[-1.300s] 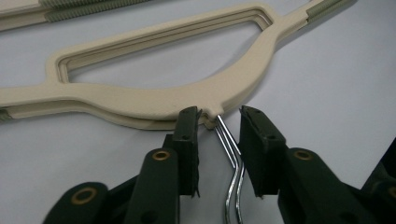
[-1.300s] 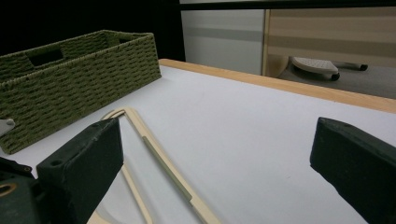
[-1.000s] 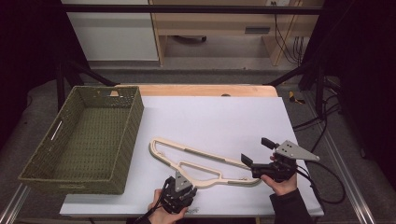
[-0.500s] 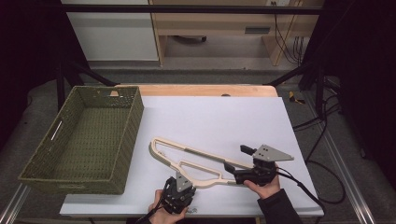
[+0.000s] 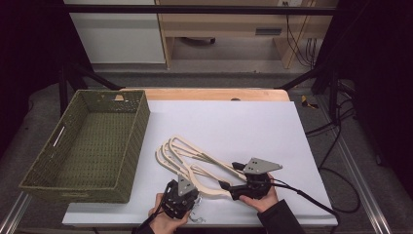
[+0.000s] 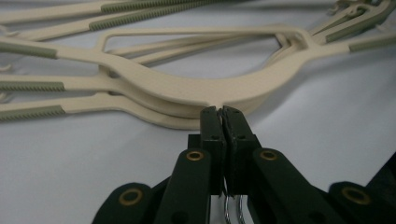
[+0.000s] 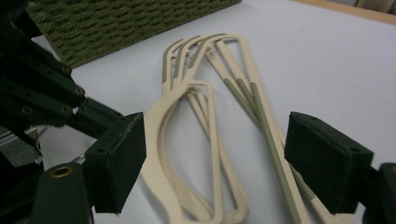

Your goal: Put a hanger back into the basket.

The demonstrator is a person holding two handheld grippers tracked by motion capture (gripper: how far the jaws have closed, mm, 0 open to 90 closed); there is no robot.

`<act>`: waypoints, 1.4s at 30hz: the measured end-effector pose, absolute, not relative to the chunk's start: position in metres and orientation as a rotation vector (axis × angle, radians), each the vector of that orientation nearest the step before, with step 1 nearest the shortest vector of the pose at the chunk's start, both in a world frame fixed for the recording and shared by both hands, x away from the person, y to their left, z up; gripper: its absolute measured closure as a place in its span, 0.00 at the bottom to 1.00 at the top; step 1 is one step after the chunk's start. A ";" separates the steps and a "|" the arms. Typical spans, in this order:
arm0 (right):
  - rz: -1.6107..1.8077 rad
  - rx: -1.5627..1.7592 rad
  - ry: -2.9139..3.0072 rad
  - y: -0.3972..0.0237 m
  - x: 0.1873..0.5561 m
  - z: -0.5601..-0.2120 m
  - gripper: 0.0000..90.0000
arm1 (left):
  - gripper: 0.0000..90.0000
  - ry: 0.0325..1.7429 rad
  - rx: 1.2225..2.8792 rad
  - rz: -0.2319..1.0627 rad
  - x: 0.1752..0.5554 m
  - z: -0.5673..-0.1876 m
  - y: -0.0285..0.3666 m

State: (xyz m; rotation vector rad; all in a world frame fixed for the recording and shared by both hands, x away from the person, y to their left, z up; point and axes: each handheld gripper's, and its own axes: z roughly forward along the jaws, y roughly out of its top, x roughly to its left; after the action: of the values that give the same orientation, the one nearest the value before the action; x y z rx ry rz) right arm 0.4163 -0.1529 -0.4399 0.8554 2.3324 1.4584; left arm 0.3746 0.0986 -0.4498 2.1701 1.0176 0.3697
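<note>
Down on the white bench we have a stack of cream hangers, lying flat near the front edge, just to the right of the green woven basket. The hangers are fanned a little, their grey ribbed bars running off toward the middle of the bench.

The left hand-held gripper sits low at the front, held in the person's left hand. From the left gripper view its jaws are clenched tight together, and between them, right at the neck of the hangers, sit the thin metal hooks, whose wire loops show below the pads. So it is pinching the hangers by their hooks.

Over to the right hand-held gripper, in the person's right hand with the cable trailing off behind. It comes in from the right side with its jaws pointing left, one on either side of the near arm of the hangers. Its jaws have just been closing, but in the right gripper view the two padded fingers stand wide of the hangers, with bench showing on both sides. The hangers lie between them, untouched by either pad, so this one is released.

The basket's wall rises just past the hangers' far tips.
</note>
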 end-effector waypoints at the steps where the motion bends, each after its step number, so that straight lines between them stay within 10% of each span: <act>1: 1.448 0.844 2.349 -0.151 0.416 -0.441 0.26 | 0.99 1.018 2.170 0.370 0.375 -0.450 0.099; 37: 1.178 0.682 2.667 -0.095 0.412 -0.461 0.78 | 0.97 0.878 2.213 0.427 0.373 -0.432 0.098; 42: 1.182 0.645 2.651 -0.097 0.411 -0.459 0.80 | 0.83 0.799 2.126 0.443 0.373 -0.414 0.110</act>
State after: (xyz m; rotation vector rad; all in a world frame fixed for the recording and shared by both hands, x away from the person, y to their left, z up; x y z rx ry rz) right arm 0.4110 -0.0969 -0.4586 0.6446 2.6509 1.1819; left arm 0.3727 0.1101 -0.4141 2.1265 0.7994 0.4432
